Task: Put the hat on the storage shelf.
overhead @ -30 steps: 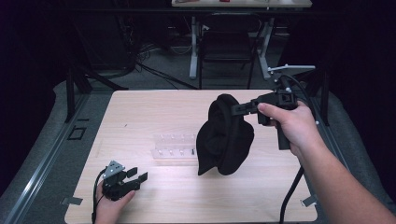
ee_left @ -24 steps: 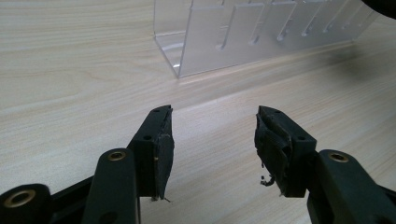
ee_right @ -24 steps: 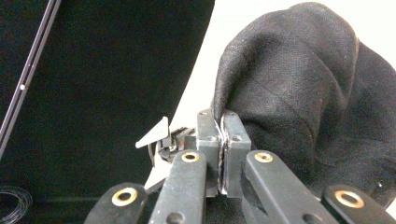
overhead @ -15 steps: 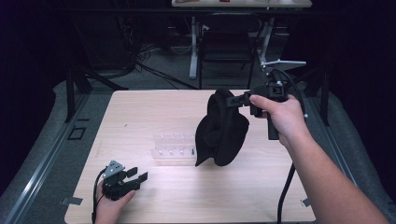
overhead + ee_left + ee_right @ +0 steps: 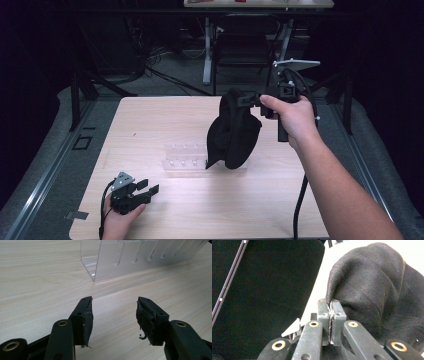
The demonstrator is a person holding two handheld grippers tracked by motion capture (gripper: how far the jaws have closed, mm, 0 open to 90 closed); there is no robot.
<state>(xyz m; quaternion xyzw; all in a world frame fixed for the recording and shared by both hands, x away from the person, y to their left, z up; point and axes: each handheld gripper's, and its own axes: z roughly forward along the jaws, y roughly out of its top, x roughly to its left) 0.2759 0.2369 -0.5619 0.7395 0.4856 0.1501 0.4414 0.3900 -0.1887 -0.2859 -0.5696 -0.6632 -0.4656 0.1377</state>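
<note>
In the high view, the right gripper [image 5: 248, 100], right of centre in the frame, was clenched on the top edge of a black cloth [image 5: 232, 132], which hung free above the wooden table [image 5: 150, 120] at mid-frame. The step in hand looked like carrying the lifted cloth. Its lower hem dangled over the right end of a clear acrylic rack [image 5: 185, 157]; the slots in sight held nothing. The next move probably called for lowering the cloth clear of the rack. At the lower left, the left gripper [image 5: 147, 187] rested on the table, released.

In the left gripper view, its jaws stood apart over bare wood, with the rack [image 5: 140, 257] at the top and its compartments empty.

In the right gripper view, the jaws pinched a fold of the cloth [image 5: 367, 282], which spread across the right half.
</note>
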